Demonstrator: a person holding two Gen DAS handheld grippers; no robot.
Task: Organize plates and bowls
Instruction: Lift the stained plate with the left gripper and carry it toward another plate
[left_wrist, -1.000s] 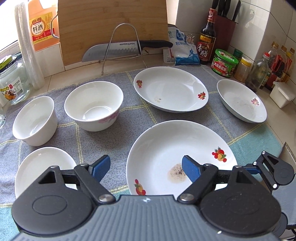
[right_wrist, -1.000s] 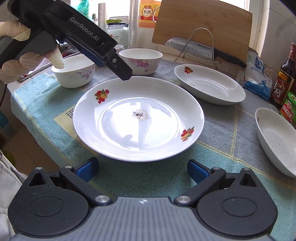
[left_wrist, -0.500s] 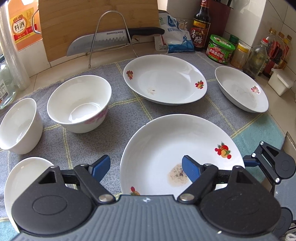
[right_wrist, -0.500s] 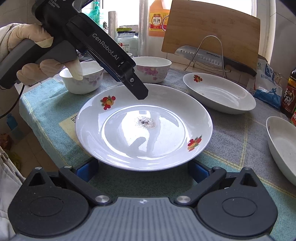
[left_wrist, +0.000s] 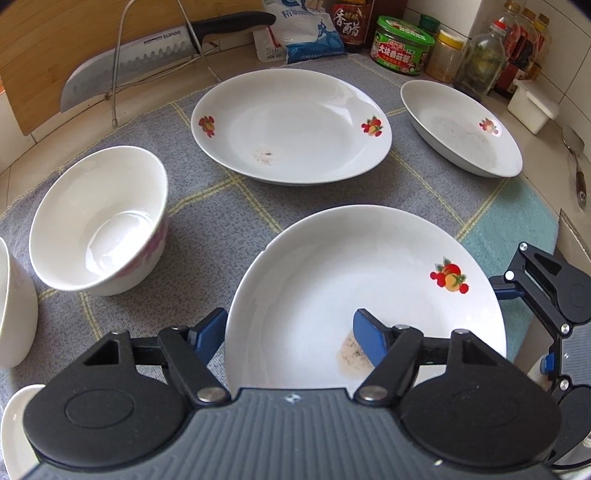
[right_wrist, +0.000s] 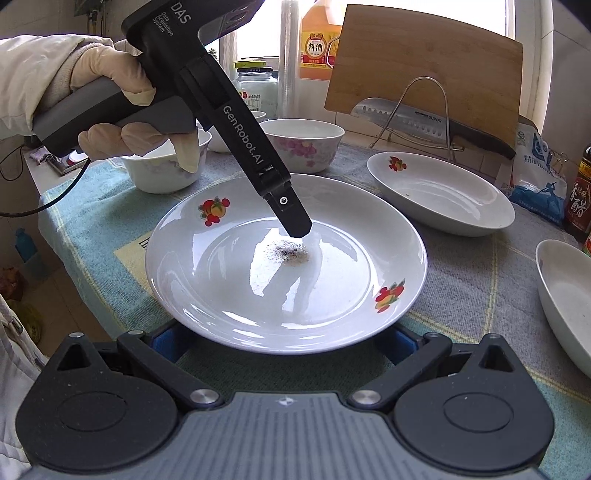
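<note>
A large white plate with fruit prints and a dark stain lies on the checked cloth. My left gripper straddles its near-left rim. One blue pad is outside the rim and the other inside, by the stain. Its jaws are closing and the pads are not pressing on the plate. From the right wrist view, one of the left gripper's fingertips hangs over the stain. My right gripper is open wide at the plate's opposite edge, its pads partly tucked under the rim.
Two deep plates lie behind. A flowered bowl, a second bowl and a small dish are on the left. A knife on a wire rack, a cutting board, jars and bottles line the back.
The left gripper has come down onto the big plate and its jaws have narrowed, with one finger now inside the rim. The right gripper has slid in under the plate's edge.
</note>
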